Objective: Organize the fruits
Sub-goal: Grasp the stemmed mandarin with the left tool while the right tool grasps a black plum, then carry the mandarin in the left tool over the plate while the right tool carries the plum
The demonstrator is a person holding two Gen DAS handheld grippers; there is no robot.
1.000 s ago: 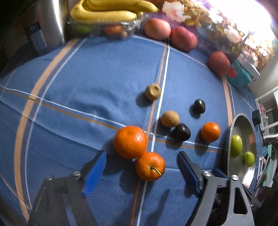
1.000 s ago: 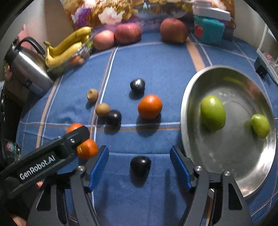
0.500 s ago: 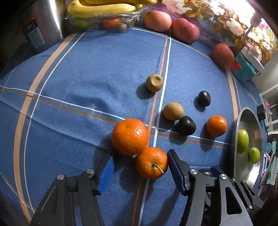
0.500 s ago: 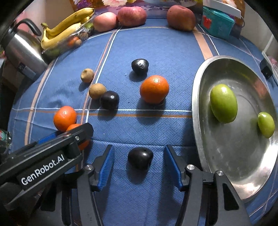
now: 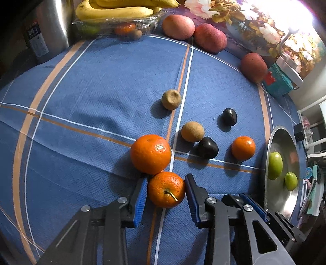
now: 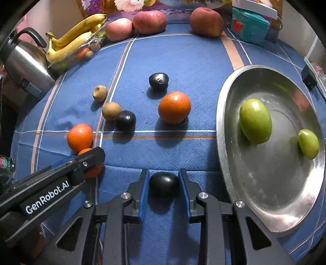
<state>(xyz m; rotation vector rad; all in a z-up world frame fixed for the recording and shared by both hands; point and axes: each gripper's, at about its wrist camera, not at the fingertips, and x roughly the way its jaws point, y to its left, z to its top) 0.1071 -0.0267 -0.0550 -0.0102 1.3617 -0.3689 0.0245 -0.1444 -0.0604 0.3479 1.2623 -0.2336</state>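
Two green fruits (image 6: 255,121) sit in the steel tray (image 6: 228,163); rest still loose on the blue cloth (image 5: 101,91). Both jaws just closing: left gripper (image 5: 166,190) pinches the stemmed orange (image 5: 166,189), right gripper (image 6: 164,184) clamps a dark plum (image 6: 164,184) beside the tray. Clear punnet (image 5: 114,22) holds bananas.

Left wrist view: close above blue tablecloth (image 5: 101,97), steeply downward along fingers, left part of table, bananas (image 5: 114,12) at far edge. Right wrist view: same steep, close look, further right, over steel tray (image 6: 228,114). Shared: loose fruit mid-table, red apples at far edge, tray, kettle (image 6: 26,61) far left.
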